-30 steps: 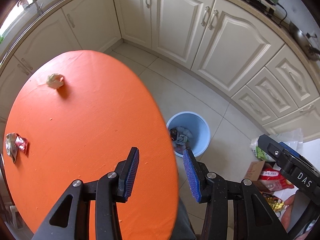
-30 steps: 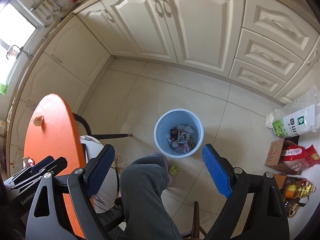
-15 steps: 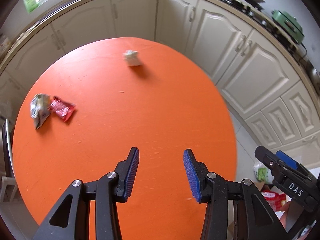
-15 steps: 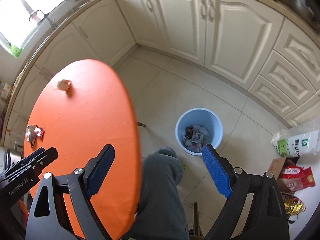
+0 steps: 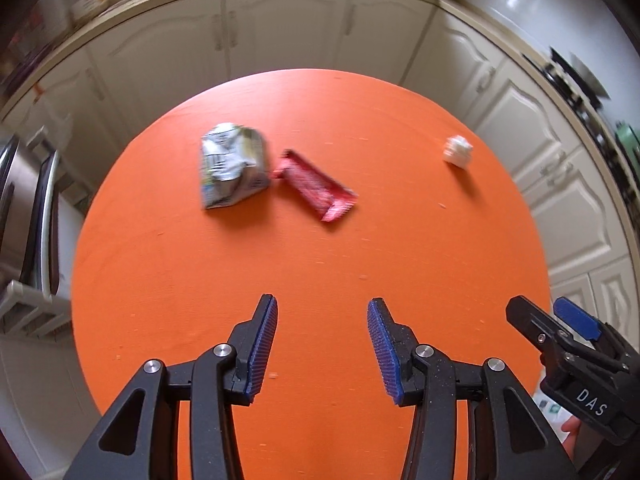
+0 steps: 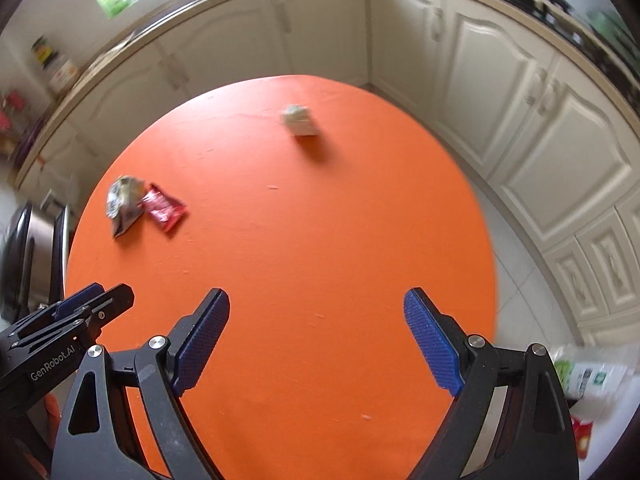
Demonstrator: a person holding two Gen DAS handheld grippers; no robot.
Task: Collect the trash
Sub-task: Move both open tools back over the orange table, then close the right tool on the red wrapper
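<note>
Above a round orange counter, two hand-held tools point steeply down at its bare near half. The left tool has its blue-padded jaws part-way spread with nothing between them. The right tool has its jaws spread wide, also empty, and sits just to the right of the left one; each shows at the edge of the other's view.

Three pieces of trash lie on the far half of the counter. A crumpled silver wrapper lies far left, and a flattened red wrapper touches its right side. A small crumpled white paper ball sits well apart from them, far right, near the counter's rim. The wide stretch of orange between the tools and the trash holds only a few tiny crumbs.

The counter's curved edge is visible all round its far side. Beyond it, cream kitchen cabinets run along the far and right walls, with a strip of pale tiled floor between the rim and the cabinets on the right. A metal rack stands close beside the left rim. A white printed bag lies on the floor at near right.
</note>
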